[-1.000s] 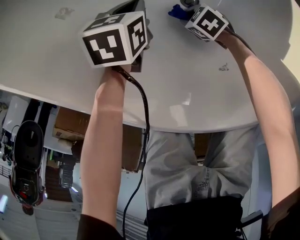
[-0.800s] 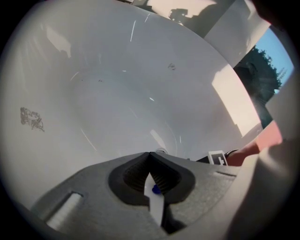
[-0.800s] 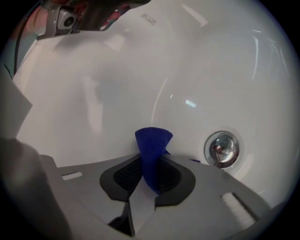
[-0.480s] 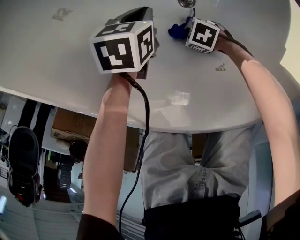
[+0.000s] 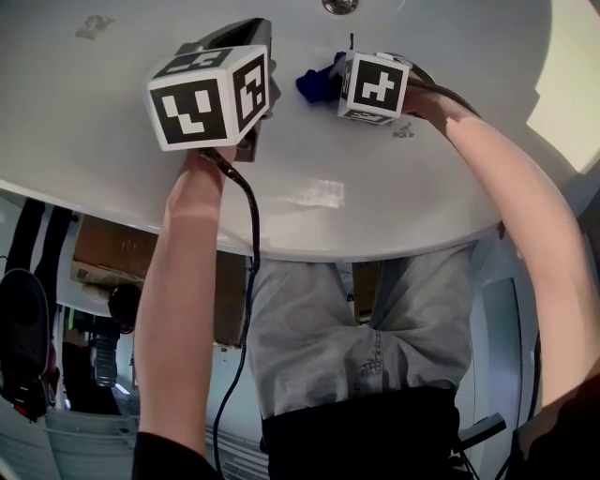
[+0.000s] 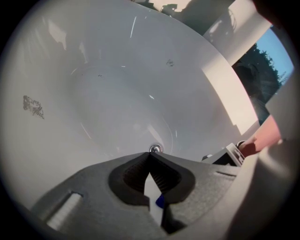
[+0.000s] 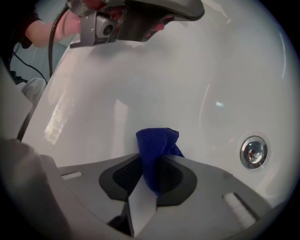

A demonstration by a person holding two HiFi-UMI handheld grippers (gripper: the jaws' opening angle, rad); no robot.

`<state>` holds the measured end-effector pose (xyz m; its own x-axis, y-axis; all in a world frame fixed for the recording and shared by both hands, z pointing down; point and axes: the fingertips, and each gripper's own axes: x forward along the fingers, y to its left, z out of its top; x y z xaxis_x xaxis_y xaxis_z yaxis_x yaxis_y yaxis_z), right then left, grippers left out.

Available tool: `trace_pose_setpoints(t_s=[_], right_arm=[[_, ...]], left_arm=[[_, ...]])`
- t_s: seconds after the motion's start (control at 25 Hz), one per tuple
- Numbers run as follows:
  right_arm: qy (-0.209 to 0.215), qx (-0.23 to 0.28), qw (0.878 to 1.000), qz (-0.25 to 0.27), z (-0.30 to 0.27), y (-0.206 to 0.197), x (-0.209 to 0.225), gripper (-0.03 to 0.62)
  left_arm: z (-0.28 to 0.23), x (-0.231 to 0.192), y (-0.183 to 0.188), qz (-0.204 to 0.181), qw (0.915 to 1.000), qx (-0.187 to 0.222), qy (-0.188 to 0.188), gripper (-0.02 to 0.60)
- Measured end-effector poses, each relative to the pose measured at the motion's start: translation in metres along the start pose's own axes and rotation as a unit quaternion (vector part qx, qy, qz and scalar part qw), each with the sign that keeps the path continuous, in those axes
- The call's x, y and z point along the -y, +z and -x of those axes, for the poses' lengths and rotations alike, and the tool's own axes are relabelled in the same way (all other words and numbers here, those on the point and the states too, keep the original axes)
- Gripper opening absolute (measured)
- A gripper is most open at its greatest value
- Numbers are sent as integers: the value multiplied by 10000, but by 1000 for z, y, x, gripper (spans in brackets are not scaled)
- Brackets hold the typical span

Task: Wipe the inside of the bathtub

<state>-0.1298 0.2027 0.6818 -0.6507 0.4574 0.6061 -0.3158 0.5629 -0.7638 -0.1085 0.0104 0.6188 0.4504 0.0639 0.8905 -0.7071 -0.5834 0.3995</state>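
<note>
The white bathtub [image 5: 112, 141] fills the upper head view, with its metal drain [image 5: 339, 6] at the top edge. My right gripper [image 7: 151, 169] is shut on a bunched dark blue cloth [image 7: 157, 140], which touches the tub's inner surface left of the drain [image 7: 253, 152]. In the head view the cloth [image 5: 317, 82] sticks out left of the right marker cube [image 5: 373, 86]. My left gripper [image 6: 150, 155] is shut with nothing held. It hangs over the tub, its tips pointing at the drain [image 6: 155, 149]. Its cube [image 5: 208, 94] hides its jaws from above.
Grey smudges mark the tub at the far left [image 5: 92, 26] and by the right hand [image 5: 403, 131]; one [image 6: 33, 105] shows in the left gripper view. Sunlight falls on the right wall [image 5: 562, 103]. Below the rim are the person's grey trousers [image 5: 356, 337] and a cardboard box [image 5: 98, 258].
My right gripper has dragged the blue cloth away from the drain, toward the tub's near side and slightly left. The left gripper has stayed roughly where it was, still shut.
</note>
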Motion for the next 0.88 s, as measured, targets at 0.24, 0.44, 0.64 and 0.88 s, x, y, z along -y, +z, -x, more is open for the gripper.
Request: trace_pose_setpoints(t_s=[0.24, 0.44, 0.64, 0.88], right_arm=[[388, 278, 9988, 136, 10, 11, -47, 75], [551, 437, 9974, 163, 18, 20, -76, 77], [817, 622, 9944, 267, 26, 29, -113, 75], [1197, 729, 9892, 420, 43, 40, -152, 75]], left_arm=[[5, 1, -16, 5, 9999, -138, 83, 3], [13, 4, -13, -6, 10000, -70, 51, 3], [20, 11, -13, 24, 10000, -5, -1, 3], [27, 15, -12, 99, 9999, 120, -60, 3]])
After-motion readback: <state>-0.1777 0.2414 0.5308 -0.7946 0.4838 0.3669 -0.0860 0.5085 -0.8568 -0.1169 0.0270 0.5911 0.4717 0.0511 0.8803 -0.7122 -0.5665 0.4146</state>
